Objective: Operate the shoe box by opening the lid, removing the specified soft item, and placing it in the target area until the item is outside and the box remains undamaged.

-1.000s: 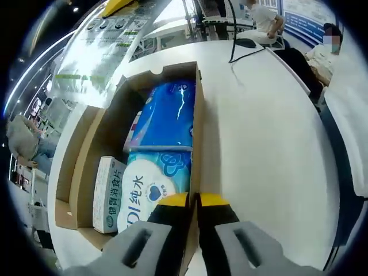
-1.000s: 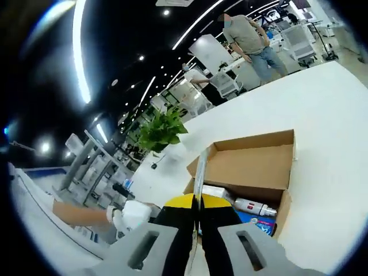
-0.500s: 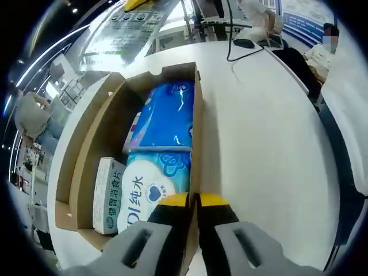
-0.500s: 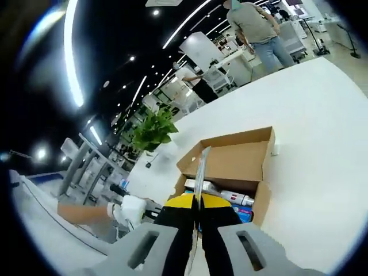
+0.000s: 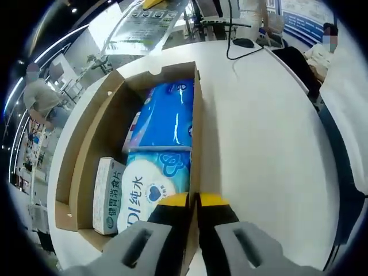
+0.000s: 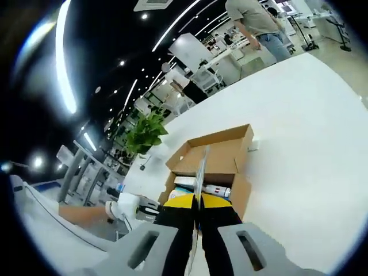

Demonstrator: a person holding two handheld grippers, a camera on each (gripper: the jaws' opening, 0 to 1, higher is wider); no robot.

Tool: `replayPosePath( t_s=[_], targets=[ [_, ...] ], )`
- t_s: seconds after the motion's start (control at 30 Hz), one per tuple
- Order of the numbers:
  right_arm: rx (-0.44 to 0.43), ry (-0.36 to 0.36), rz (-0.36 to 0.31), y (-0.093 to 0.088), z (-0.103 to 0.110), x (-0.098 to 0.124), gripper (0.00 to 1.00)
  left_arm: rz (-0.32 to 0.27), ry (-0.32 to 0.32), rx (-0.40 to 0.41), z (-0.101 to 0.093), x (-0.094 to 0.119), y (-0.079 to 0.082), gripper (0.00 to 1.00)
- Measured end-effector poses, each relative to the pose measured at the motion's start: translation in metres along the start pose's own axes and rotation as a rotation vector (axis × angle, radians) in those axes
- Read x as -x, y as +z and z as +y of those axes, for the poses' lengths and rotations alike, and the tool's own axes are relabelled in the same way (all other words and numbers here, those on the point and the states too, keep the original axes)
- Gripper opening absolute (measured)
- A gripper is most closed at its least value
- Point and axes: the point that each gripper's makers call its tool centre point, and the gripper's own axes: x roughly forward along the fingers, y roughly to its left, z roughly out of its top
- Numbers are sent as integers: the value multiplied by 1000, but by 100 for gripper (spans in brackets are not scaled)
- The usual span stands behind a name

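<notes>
My left gripper pinches the right wall of the brown cardboard shoe box; my right gripper pinches its raised lid. Box open; the blue-and-white soft tissue pack lies inside, unremoved.

You see shoe box on surface | tissue packs inside, small carton at their 8 o'clock | plant at box's 10 o'clock.
</notes>
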Motion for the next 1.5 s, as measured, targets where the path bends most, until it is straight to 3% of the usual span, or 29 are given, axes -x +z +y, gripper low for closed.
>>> replayPosePath(
  t_s=[0.47, 0.83, 1.17, 1.5],
  targets=[
    [-31, -55, 39, -9, -26, 16, 0, 1, 0, 2, 0, 0, 0, 4],
    [-103, -86, 85, -30, -59, 5, 0, 1, -6, -2, 0, 0, 0, 4],
    [-124, -106, 121, -42, -66, -1, 0, 2, -4, -4, 0, 0, 0, 4],
    [-129, -142, 200, -55, -78, -11, 0, 1, -7, -3, 0, 0, 1, 4]
  ],
)
